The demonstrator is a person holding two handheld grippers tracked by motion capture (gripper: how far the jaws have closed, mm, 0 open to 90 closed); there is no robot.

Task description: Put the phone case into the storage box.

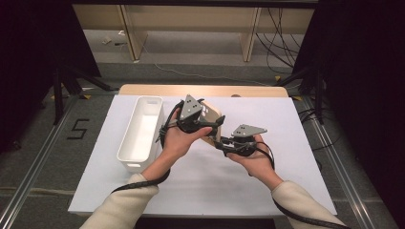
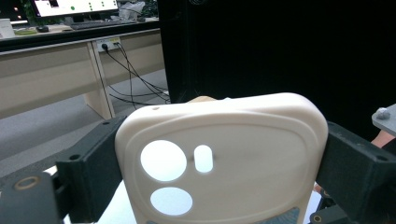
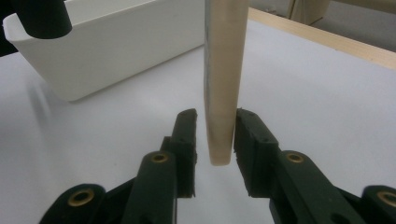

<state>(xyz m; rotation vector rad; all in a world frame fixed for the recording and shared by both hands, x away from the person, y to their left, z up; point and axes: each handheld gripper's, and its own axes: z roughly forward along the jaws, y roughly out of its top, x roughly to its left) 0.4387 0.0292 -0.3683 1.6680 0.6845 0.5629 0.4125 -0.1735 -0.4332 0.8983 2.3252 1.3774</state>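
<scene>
Left gripper (image 2: 219,163) clamps the phone case (image 2: 224,154); right gripper (image 3: 215,140) straddles its edge.

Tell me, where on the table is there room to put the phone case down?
Bare white mat lies right of the grippers and along the near edge between the sleeves. The white bin takes the left. The middle is crowded: left gripper and right gripper meet at the phone case.

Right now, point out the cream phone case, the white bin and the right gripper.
phone case (image 2: 243,140): left gripper view, flat back beside the camera cutouts.
white bin (image 1: 125,143): high view, left outer wall.
right gripper (image 3: 215,140): right gripper view, between its fingertips, either side of the case's edge.
</scene>
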